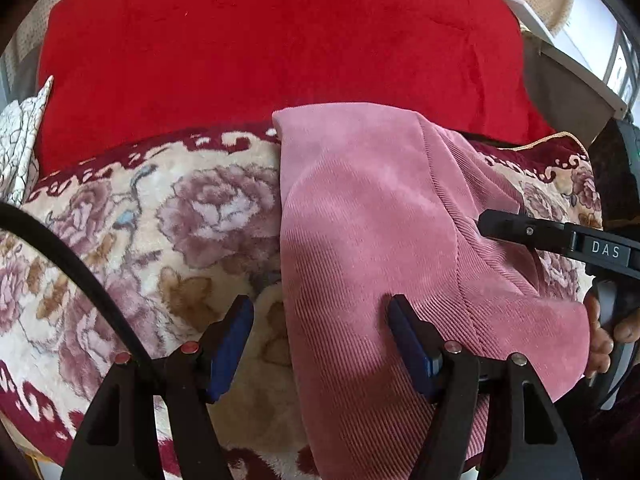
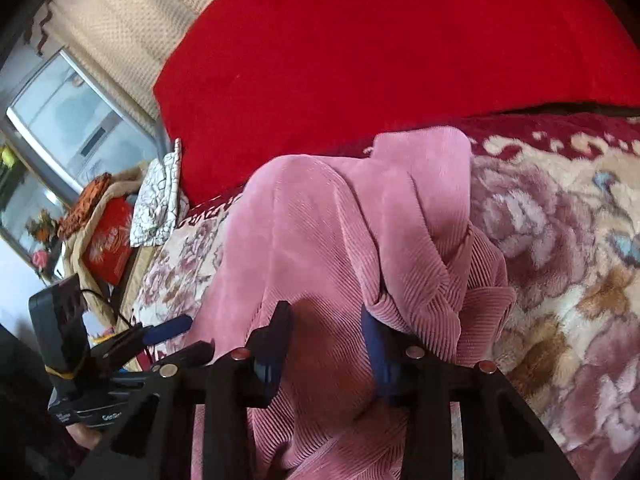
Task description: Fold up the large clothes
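Left gripper [image 1: 320,344] stands with its jaws spread wide, one blue pad over the floral blanket [image 1: 168,232] and the other resting on or just above the left edge of the pink corduroy garment [image 1: 372,208]; nothing is pinched between them. Right gripper [image 2: 326,344] shows a narrower gap, its pads straddling a raised fold of the same garment, but contact of the pads with the cloth cannot be confirmed from this view, so its grip is undetermined. Garment lies as a long strip across the blanket, running from the lower centre of both frames up toward the red cushion [image 1: 260,40] at the top; its right side is bunched and rumpled in the right wrist view. A hand [image 1: 600,336] holding the right gripper's handle appears at the right edge of the left wrist view. Judgement: the work is at the stage of taking hold of the near end ahead of a fold. Next move calls for both grippers to secure the near edge at matching points, then carry it evenly toward the far end, smoothing the bunched side.
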A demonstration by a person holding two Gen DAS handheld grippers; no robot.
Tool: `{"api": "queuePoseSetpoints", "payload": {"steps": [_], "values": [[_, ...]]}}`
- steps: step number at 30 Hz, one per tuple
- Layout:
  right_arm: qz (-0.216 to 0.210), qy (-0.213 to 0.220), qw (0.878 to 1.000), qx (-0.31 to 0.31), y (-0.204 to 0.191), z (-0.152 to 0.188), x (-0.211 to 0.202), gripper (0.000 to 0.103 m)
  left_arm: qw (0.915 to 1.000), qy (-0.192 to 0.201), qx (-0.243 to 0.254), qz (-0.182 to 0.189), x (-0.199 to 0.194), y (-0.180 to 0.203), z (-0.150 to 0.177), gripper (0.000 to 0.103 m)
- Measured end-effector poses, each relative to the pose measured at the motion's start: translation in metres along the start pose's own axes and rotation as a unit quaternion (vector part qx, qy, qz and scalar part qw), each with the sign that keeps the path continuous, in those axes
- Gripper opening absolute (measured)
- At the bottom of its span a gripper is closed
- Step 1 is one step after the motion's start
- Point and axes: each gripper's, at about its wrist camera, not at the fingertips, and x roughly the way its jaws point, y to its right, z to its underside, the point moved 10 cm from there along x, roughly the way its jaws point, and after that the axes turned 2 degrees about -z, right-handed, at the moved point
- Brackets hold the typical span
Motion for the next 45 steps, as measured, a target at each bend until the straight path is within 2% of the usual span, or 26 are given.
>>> {"api": "queuePoseSetpoints", "payload": {"steps": [4, 8, 12, 15, 17, 19, 20, 25, 26, 27, 30, 36, 45], "values": [[0.003, 0.007, 1.000, -0.008, -0.004, -0.001, -0.006, 0.040, 0.9999, 0.010, 0.011, 0.001, -0.007, 0.003, 0.002, 0.071], [-0.008, 0.046, 0.998, -0.036, -0.016, -0.007, -0.037, 0.041, 0.9995, 0.027, 0.011, 0.007, -0.019, 0.004, -0.003, 0.071], [-0.057, 0.062, 0.995, -0.055, -0.041, -0.004, -0.065, 0.042, 0.9992, 0.037, 0.015, 0.001, -0.026, 0.004, -0.005, 0.071], [-0.063, 0.046, 0.994, -0.078, -0.055, 0.013, -0.064, 0.042, 0.9995, 0.015, 0.024, -0.016, -0.014, 0.005, 0.002, 0.071], [-0.040, 0.013, 0.995, -0.092, -0.054, 0.033, -0.048, 0.042, 0.9992, 0.007, 0.027, -0.027, -0.005, 0.005, 0.007, 0.071], [-0.006, -0.038, 0.996, -0.085, -0.040, 0.058, -0.023, 0.041, 0.9992, 0.004, 0.029, -0.025, -0.003, 0.007, 0.007, 0.071], [-0.007, -0.043, 0.996, -0.074, -0.034, 0.065, -0.016, 0.041, 0.9991, 0.008, 0.030, -0.029, -0.004, 0.007, 0.007, 0.071], [-0.017, -0.026, 0.998, -0.051, -0.035, 0.063, -0.035, 0.041, 0.9977, 0.030, 0.030, -0.052, -0.019, 0.012, 0.006, 0.071], [-0.021, -0.019, 0.999, -0.042, -0.036, 0.063, -0.044, 0.044, 0.9970, 0.035, 0.032, -0.061, -0.023, 0.012, 0.005, 0.071], [-0.021, -0.013, 0.999, -0.039, -0.037, 0.064, -0.049, 0.053, 0.9960, 0.042, 0.032, -0.072, -0.029, 0.014, 0.005, 0.071], [0.004, 0.026, 0.999, -0.047, -0.040, 0.060, -0.075, 0.067, 0.9943, 0.056, 0.018, -0.089, -0.047, 0.016, 0.012, 0.073], [0.035, 0.078, 0.995, -0.054, -0.042, 0.050, -0.128, 0.070, 0.9887, 0.093, -0.005, -0.117, -0.094, 0.023, 0.017, 0.074], [0.058, 0.127, 0.989, -0.050, -0.052, 0.045, -0.195, 0.072, 0.9715, 0.159, 0.030, -0.174, -0.180, 0.046, 0.013, 0.075]]}}
